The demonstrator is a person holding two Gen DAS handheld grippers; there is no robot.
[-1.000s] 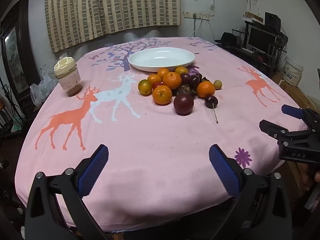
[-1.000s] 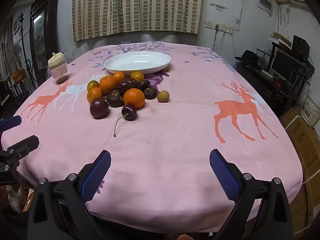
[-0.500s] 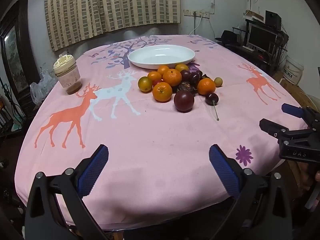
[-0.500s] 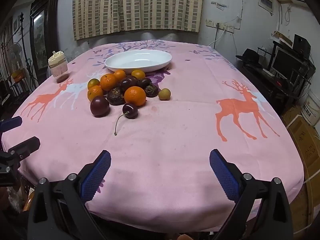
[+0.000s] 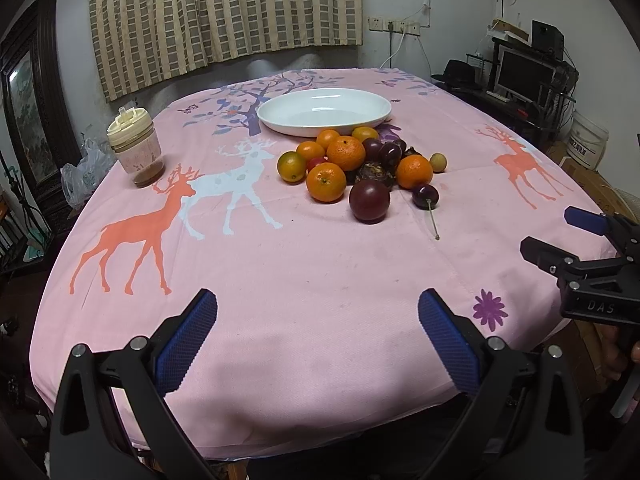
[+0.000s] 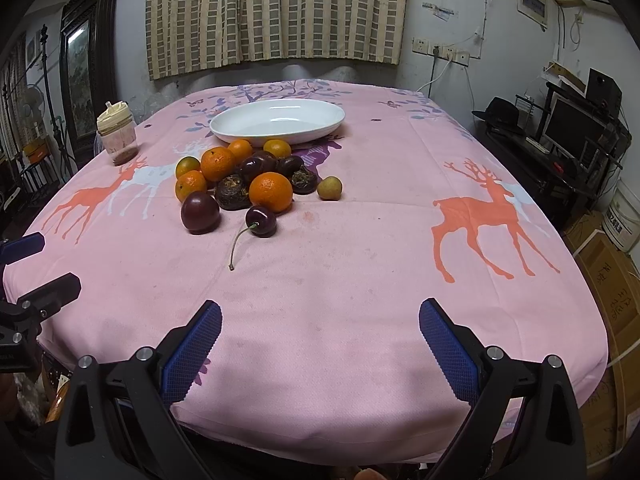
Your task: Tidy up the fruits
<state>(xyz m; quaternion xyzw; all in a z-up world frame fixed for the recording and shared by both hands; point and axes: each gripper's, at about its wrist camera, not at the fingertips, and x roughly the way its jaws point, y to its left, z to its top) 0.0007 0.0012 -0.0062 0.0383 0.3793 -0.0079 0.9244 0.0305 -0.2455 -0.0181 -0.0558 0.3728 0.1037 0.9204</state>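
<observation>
A heap of fruit lies mid-table: several oranges (image 5: 326,182) (image 6: 271,192), a dark plum (image 5: 369,201) (image 6: 200,212), a cherry with a long stem (image 5: 425,196) (image 6: 261,221), dark wrinkled fruits (image 6: 232,197) and a small tan fruit (image 5: 438,162) (image 6: 329,188). An empty white oval dish (image 5: 324,112) (image 6: 277,121) stands just behind the heap. My left gripper (image 5: 316,340) is open and empty over the near table edge. My right gripper (image 6: 320,344) is open and empty, also at the near edge; it shows at the right of the left wrist view (image 5: 560,236).
A plastic jar with a cream lid (image 5: 136,148) (image 6: 116,136) stands at the table's left side. The pink deer-print tablecloth (image 5: 280,264) covers the table. A desk with a monitor (image 6: 572,136) and boxes stand to the right. Curtains hang behind.
Both grippers have moved slightly forward toward the fruit, which looks a little nearer and lower in both views. Both stay open and empty.
</observation>
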